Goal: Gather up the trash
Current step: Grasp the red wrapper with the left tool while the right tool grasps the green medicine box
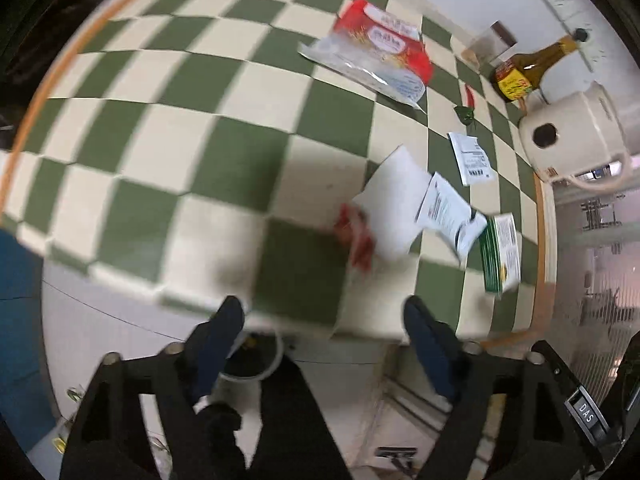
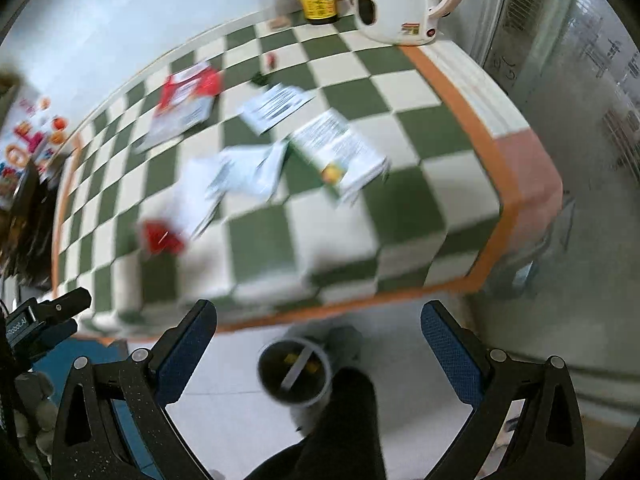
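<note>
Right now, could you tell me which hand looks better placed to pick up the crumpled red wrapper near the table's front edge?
Left, probably. The red wrapper lies just beyond the open left gripper; for the open right gripper it sits far to one side. Both are empty.

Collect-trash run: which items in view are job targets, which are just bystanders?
Job:
red-and-white bag
white paper
red wrapper
leaflet
green box
small sachet
bin

Bystanders:
kettle
sauce bottle
jar
</note>
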`<state>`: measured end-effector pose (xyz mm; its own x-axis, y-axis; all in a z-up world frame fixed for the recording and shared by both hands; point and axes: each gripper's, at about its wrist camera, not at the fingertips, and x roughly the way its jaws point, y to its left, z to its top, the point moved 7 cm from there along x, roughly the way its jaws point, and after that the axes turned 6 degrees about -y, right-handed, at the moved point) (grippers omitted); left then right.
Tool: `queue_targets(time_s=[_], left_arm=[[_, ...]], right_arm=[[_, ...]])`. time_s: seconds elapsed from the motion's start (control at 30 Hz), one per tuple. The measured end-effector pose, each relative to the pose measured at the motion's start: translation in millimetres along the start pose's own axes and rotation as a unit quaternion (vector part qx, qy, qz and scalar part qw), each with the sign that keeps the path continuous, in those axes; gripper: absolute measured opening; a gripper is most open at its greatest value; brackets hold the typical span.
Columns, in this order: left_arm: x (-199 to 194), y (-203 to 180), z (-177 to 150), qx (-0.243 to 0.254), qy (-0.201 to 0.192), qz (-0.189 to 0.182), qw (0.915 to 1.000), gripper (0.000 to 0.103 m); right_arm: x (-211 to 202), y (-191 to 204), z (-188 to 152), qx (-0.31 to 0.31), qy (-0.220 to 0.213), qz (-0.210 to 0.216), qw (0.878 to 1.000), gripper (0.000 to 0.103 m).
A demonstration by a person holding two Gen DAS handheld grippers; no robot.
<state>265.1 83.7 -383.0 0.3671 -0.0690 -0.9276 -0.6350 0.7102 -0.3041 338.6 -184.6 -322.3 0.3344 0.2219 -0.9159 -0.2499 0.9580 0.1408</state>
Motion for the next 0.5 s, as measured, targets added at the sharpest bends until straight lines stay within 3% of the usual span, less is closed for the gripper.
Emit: queue_targets(time_s=[0.07, 0.1, 0.13, 0.2, 0.27, 0.47, 0.5], left_arm=[[20.9, -9.1, 10.1, -0.007, 0.012, 0.002, 0.9999, 0.065], [28.7, -12.2, 13.8, -0.008, 0.017, 0.002, 0.9998, 0.055], [38.8, -14.8, 17.2, -0.010, 0.023, 0.005, 0.9997, 0.038], [53.8, -17.0, 20.4, -0.011, 0.033, 0.008, 0.9994, 0.014], [53.5, -18.7, 22.8, -0.007, 0.025, 0.010, 0.9996, 0.013], [34.4, 4.0, 25.6, 0.067, -0.023, 0.122, 0.9899, 0.011], [32.4, 7.6, 25.3, 0.071, -0.026, 0.132, 0.9883, 0.011]], right_arm=[[21.7, -10.8, 23.9, -0.004, 0.010, -0.002, 1.000, 0.097], [33.4, -14.7, 36.1, -0.008, 0.016, -0.003, 1.000, 0.096], [41.9, -15.4, 41.7, -0.012, 0.019, -0.003, 1.000, 0.096], [64.4, -16.8, 60.1, -0.028, 0.032, -0.004, 0.999, 0.096], [81.1, -13.1, 70.1, -0.043, 0.041, 0.000, 0.998, 0.096], [130.8, 4.7, 74.9, -0.101, 0.082, 0.001, 0.991, 0.096], [135.8, 5.3, 73.6, -0.105, 0.086, -0.001, 0.991, 0.091]])
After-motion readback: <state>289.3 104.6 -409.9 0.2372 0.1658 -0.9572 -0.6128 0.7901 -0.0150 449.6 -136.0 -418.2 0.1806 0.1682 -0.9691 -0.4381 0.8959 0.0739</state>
